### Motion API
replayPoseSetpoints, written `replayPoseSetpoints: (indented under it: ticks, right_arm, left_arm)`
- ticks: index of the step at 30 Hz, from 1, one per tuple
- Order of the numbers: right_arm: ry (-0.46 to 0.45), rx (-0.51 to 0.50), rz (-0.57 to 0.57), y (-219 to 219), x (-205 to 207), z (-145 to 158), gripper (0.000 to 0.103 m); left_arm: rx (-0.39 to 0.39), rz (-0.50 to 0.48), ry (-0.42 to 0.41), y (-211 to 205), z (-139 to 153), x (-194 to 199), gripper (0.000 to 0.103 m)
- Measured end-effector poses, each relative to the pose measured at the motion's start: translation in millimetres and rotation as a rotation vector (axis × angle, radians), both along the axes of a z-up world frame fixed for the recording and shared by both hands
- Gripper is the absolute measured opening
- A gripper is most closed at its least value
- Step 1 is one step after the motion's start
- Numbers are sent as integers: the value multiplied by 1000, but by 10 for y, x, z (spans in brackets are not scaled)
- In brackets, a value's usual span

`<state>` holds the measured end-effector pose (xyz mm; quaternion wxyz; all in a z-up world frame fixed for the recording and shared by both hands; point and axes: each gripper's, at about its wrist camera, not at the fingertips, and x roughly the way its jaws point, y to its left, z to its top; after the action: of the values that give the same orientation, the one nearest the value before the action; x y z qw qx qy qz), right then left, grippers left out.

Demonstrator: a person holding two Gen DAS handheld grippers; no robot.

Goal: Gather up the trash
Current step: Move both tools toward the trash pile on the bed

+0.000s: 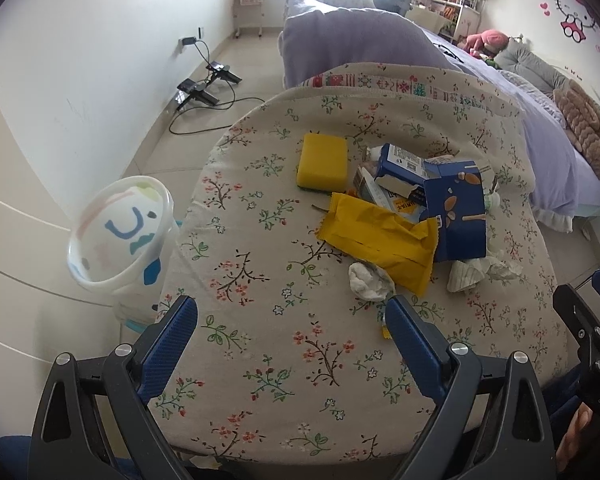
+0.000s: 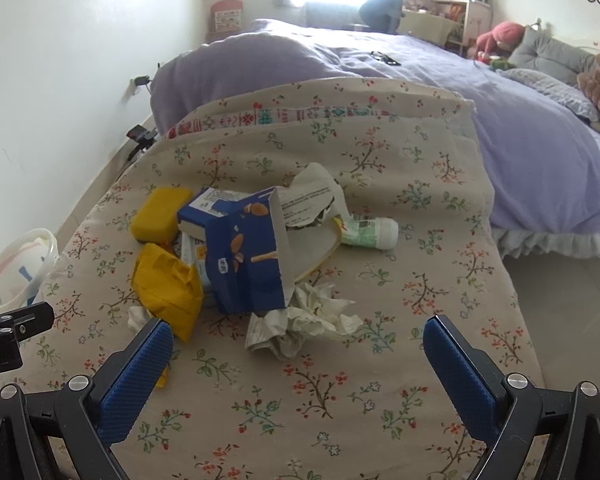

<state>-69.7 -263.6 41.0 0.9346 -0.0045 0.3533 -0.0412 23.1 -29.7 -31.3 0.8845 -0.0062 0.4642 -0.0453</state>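
A heap of trash lies on the floral-cloth table [image 1: 268, 320]: a yellow wrapper [image 1: 376, 236] [image 2: 168, 284], a blue snack box [image 1: 456, 216] [image 2: 244, 256], crumpled tissues [image 1: 370, 282] [image 2: 304, 320], a second blue carton [image 1: 400, 160], a white-green bottle [image 2: 370, 232] and a yellow sponge [image 1: 322, 162] [image 2: 160, 214]. A white cartoon-printed bin [image 1: 118, 232] [image 2: 22, 268] stands off the table's left edge. My left gripper [image 1: 292, 316] hovers open over the near cloth, short of the tissue. My right gripper [image 2: 298, 338] is open too, just before the crumpled tissues.
A bed with a purple duvet [image 2: 460, 100] runs behind and to the right of the table. Cables and chargers [image 1: 204, 92] lie on the tiled floor by the left wall. The right gripper shows at the right edge of the left wrist view [image 1: 584, 320].
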Motion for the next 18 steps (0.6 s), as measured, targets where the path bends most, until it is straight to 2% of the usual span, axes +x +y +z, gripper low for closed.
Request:
replayPoseSetpoints:
  ticks: [18]
  right_arm:
    - [68, -27, -7, 20, 51, -133, 103]
  left_arm:
    - [-12, -6, 30, -18, -55, 30, 97]
